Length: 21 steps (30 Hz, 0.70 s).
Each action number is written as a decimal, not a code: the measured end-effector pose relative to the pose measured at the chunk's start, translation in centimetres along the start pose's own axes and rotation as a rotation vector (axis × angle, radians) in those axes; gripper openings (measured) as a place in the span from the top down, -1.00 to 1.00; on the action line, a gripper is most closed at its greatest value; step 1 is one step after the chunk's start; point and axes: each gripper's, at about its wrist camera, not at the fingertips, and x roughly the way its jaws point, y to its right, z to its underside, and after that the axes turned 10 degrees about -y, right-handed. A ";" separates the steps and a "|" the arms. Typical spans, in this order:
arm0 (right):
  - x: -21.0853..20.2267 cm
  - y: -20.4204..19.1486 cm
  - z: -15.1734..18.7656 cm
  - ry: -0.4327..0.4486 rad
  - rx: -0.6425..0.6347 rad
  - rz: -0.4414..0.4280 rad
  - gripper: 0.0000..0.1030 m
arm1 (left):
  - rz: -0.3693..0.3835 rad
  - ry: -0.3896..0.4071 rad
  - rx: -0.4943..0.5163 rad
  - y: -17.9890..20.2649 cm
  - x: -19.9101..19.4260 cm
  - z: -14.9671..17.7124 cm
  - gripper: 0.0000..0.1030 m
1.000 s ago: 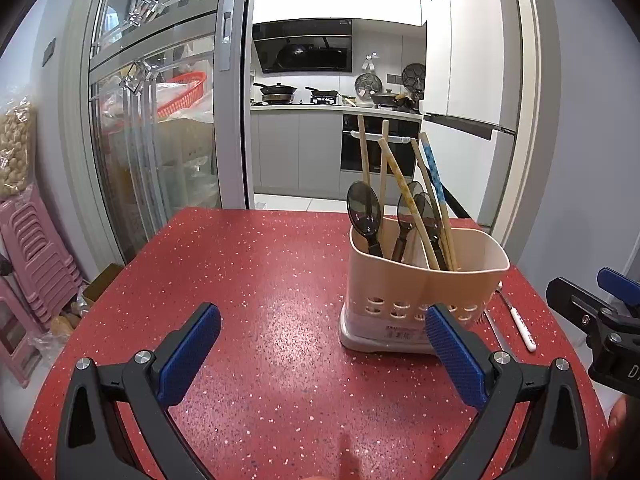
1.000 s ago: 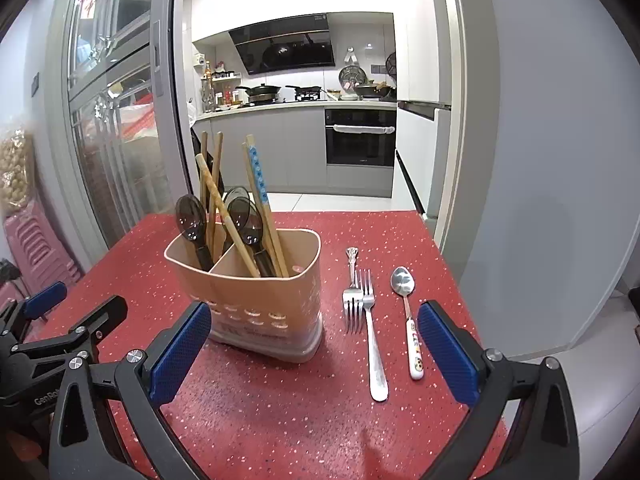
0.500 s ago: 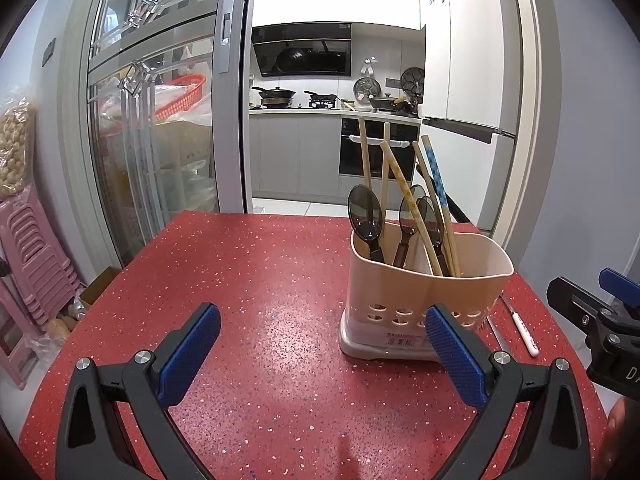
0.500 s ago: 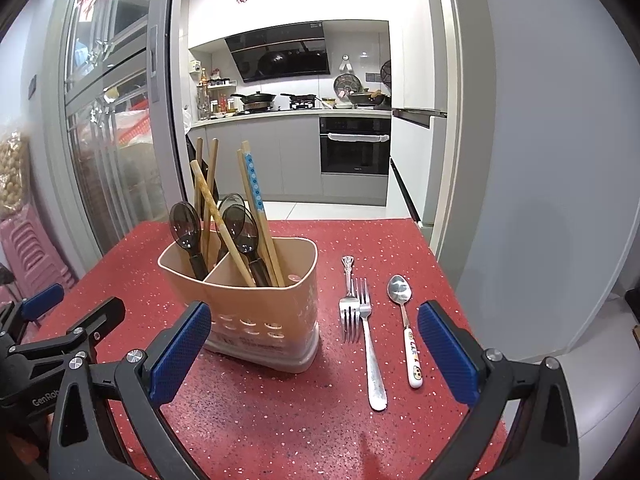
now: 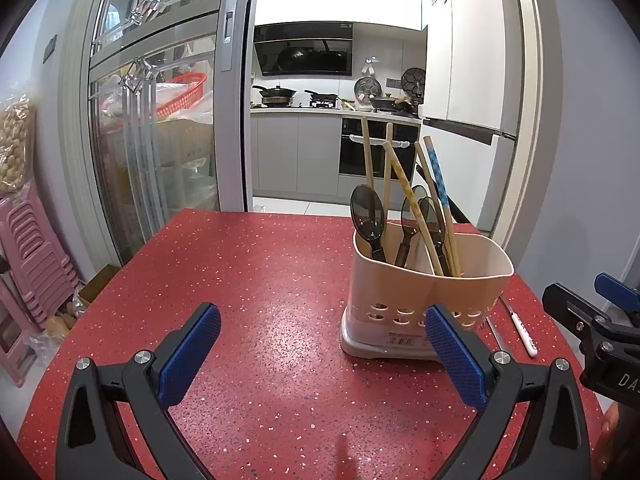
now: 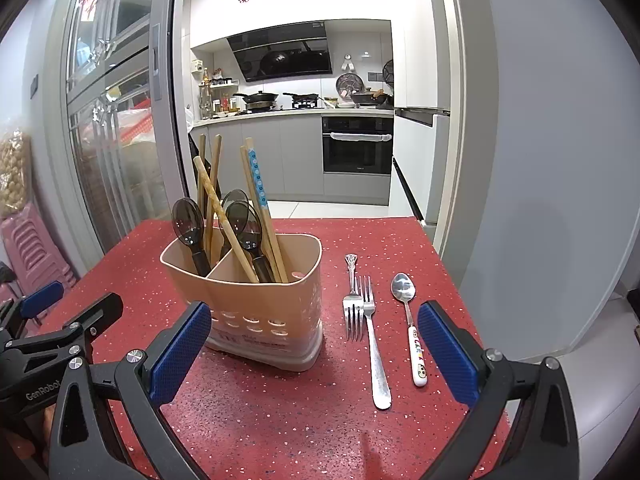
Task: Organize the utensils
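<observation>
Easing nearer caddy (image 6: 256, 308) over last second, we kept right claw (image 6: 316, 356) and left claw (image 5: 320, 356) spread, empty; forks (image 6: 370, 320), spoon (image 6: 408, 320) lay unsorted on worktop (image 6: 400, 240).

Both wrist cameras sit low over the red table (image 5: 256, 280), looking forward between their own fingers (image 6: 180, 354) toward the kitchen. The left view is angled rightward, the right view leftward; both share the utensil holder (image 5: 424, 300) close ahead.

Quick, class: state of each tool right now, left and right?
Left tool: open, holding nothing, over the red table.
Right tool: open, holding nothing, short of the forks and spoon.
</observation>
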 end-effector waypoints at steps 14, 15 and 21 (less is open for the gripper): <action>0.3 0.1 0.0 -0.008 0.005 -0.003 -0.99 | 0.002 -0.005 0.002 0.3 0.2 -0.2 -1.00; 0.2 0.1 0.0 -0.008 0.005 -0.003 -0.99 | 0.002 -0.005 0.002 0.3 0.2 -0.2 -1.00; 0.2 0.1 0.0 -0.009 0.005 -0.004 -0.99 | 0.002 -0.007 0.003 0.4 0.2 -0.2 -1.00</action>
